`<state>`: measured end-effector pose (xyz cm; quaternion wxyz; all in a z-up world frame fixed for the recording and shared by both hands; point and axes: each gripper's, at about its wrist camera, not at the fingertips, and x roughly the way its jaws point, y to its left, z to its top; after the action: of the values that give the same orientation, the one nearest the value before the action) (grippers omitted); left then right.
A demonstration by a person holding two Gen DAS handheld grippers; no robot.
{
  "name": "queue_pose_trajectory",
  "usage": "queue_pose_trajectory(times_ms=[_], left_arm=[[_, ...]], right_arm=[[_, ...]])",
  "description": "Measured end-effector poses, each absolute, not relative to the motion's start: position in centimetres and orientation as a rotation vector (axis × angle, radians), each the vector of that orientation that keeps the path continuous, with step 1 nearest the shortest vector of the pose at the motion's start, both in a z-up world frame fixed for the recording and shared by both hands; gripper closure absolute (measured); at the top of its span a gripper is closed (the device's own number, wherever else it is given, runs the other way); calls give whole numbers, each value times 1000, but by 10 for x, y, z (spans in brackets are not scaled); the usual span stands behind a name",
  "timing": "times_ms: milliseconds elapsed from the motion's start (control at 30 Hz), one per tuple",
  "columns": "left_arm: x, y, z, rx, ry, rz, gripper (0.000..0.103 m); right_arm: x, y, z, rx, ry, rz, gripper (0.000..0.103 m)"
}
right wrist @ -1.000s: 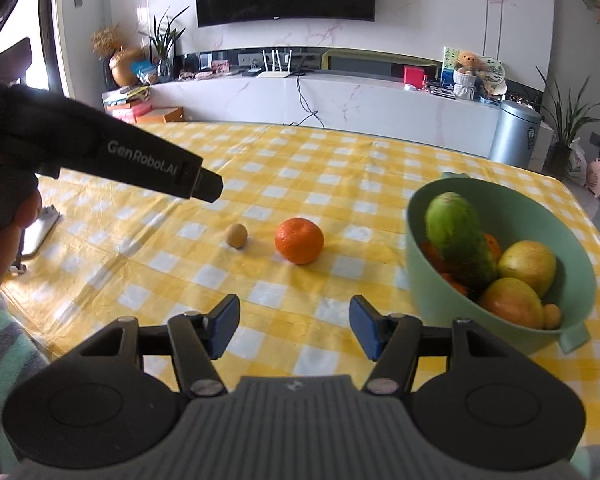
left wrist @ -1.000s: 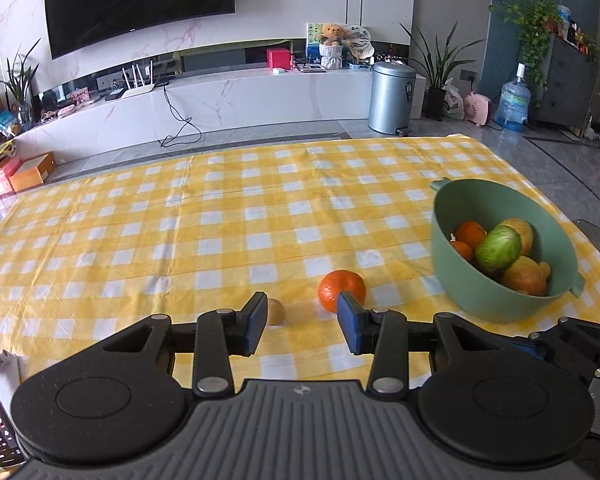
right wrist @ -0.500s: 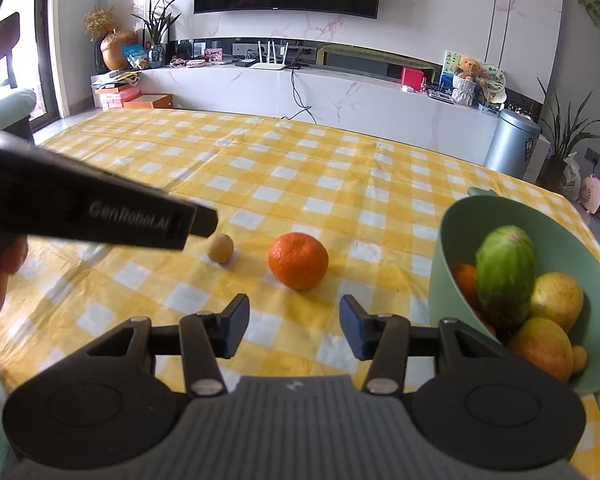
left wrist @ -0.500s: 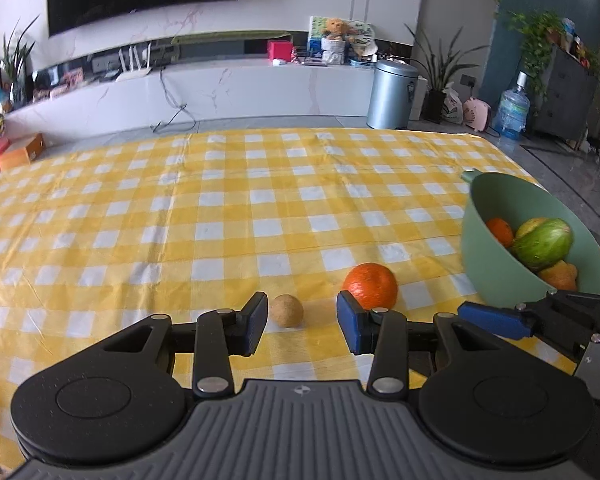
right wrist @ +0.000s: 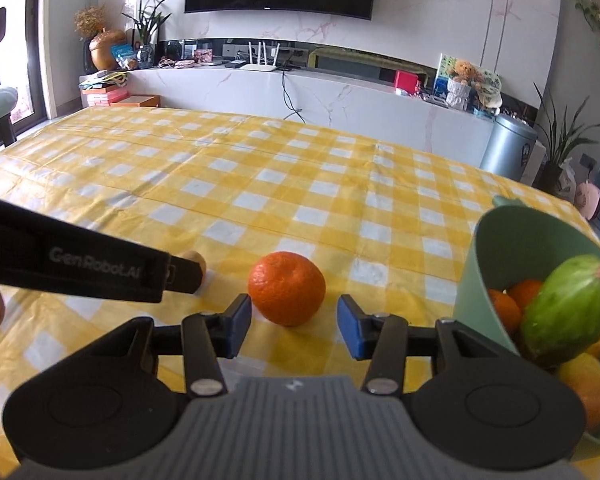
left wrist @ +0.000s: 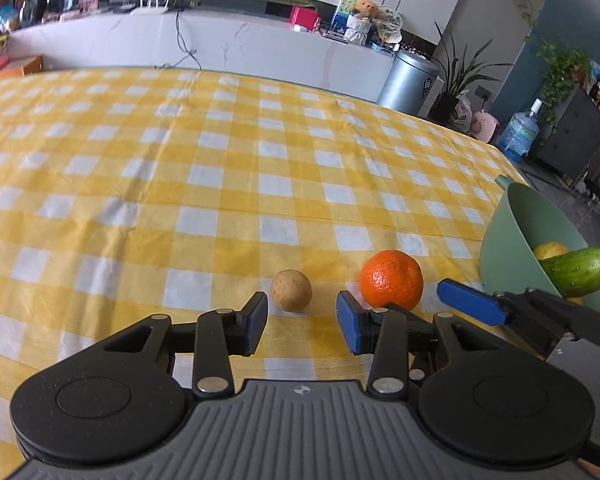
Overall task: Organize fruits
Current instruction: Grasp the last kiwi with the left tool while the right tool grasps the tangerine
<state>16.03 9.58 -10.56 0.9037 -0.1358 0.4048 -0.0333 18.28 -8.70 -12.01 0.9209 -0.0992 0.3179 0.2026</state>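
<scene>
A small tan round fruit [left wrist: 291, 290] lies on the yellow checked tablecloth just ahead of my open, empty left gripper [left wrist: 302, 322]. An orange [left wrist: 391, 279] lies to its right. In the right wrist view the orange [right wrist: 286, 288] sits just ahead of my open, empty right gripper [right wrist: 294, 326], between the line of its fingers. The tan fruit [right wrist: 194, 261] is mostly hidden there behind the left gripper's arm. A green bowl [right wrist: 476, 268] at the right holds a green cucumber-like fruit [right wrist: 568, 310], oranges and yellow fruits.
The right gripper's blue finger [left wrist: 466, 306] shows at the right of the left wrist view, beside the bowl [left wrist: 508, 240]. The tablecloth [left wrist: 220, 168] stretches far ahead. A white cabinet and a grey bin [right wrist: 506, 148] stand beyond the table.
Both grippers have moved lower and closer to the table. The tan fruit now lies near the left fingers and the orange near the right fingers. Both stay open.
</scene>
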Motion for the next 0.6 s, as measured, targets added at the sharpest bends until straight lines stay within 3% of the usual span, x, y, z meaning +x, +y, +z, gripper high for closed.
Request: queue_pose_trajectory(times_ms=[200,600], left_arm=[[168,97,-114,-307,841,-59,57],[172,97,-118,-314,828,-37,73]], right_arm=[[187,-84,-125,-182,649,441,56],[196,-78,-133,-164,645,463,53]])
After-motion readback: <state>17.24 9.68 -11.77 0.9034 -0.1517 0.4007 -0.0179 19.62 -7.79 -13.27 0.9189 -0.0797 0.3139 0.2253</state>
